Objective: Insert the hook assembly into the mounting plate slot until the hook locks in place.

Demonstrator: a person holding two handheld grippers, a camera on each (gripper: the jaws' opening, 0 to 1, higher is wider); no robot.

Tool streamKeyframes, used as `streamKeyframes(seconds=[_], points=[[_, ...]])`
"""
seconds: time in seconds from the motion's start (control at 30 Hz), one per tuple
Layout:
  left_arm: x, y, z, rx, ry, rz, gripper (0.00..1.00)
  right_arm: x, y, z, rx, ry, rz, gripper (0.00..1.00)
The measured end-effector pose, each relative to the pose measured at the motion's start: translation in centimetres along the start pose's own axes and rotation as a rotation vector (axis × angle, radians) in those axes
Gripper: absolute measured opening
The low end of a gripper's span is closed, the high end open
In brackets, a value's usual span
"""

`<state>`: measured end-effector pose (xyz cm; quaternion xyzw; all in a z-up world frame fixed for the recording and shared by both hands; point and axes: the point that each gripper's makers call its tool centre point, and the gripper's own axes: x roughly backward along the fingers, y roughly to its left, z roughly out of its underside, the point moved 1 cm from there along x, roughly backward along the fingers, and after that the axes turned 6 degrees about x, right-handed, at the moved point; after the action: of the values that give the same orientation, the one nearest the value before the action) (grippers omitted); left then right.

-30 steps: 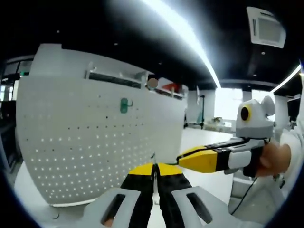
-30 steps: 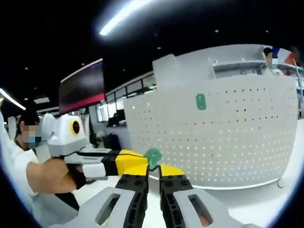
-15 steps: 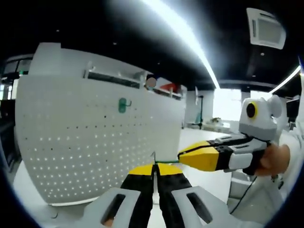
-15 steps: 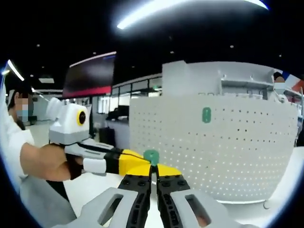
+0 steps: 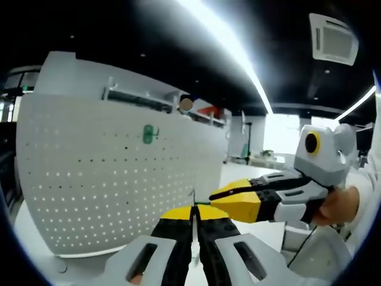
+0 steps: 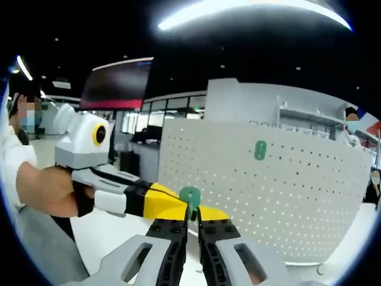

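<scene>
A white pegboard (image 5: 89, 179) stands upright, with one green hook (image 5: 147, 134) mounted high on it. My left gripper (image 5: 191, 210) is shut on a thin metal hook wire (image 5: 191, 195) that sticks up between its yellow tips. From the right, my right gripper (image 5: 215, 198) comes in tip-first and nearly touches it. In the right gripper view my right gripper (image 6: 190, 210) is shut on a small green plate (image 6: 190, 195). The left gripper (image 6: 177, 205) meets that plate from the left. Behind them, the pegboard (image 6: 286, 196) carries the mounted green hook (image 6: 260, 150).
A person's hand (image 5: 336, 205) holds the right gripper, and a forearm (image 6: 44, 190) holds the left one. The pegboard stands on a white tabletop (image 5: 36, 262). Another person's head (image 6: 352, 122) shows behind the board's top edge. An open office lies beyond.
The right gripper's tip has moved closer to the left gripper's tips, until the two almost touch. Both views have shifted a little. The board and its mounted hook have stayed put.
</scene>
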<state>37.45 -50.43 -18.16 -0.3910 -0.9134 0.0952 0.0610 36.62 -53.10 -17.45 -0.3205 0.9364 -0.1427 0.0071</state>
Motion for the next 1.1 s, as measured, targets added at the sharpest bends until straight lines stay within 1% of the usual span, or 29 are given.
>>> streamKeyframes(seconds=[0.4,0.6,0.8,0.9,1.0,1.1], points=[[-0.09,-0.42,0.18,-0.005,0.01,0.014,0.01,0.01,0.06,0.14,0.017,0.003,-0.005,0.02],[-0.03,-0.3,0.23,-0.011,0.015,0.01,0.01,-0.04,0.25,0.17,0.016,0.003,-0.014,0.01],[0.02,-0.24,0.01,-0.034,0.011,0.006,0.02,-0.15,0.24,0.01,0.001,-0.005,-0.012,0.0],[0.06,-0.25,-0.13,-0.047,0.009,0.003,0.02,-0.14,0.19,-0.05,-0.031,-0.008,-0.012,0.0],[0.14,-0.39,-0.18,-0.073,0.009,0.0,0.03,-0.05,-0.13,-0.14,-0.033,-0.013,0.002,0.0],[0.2,-0.39,-0.14,-0.077,0.01,0.001,0.03,0.05,-0.47,-0.12,-0.047,-0.015,0.011,0.0]])
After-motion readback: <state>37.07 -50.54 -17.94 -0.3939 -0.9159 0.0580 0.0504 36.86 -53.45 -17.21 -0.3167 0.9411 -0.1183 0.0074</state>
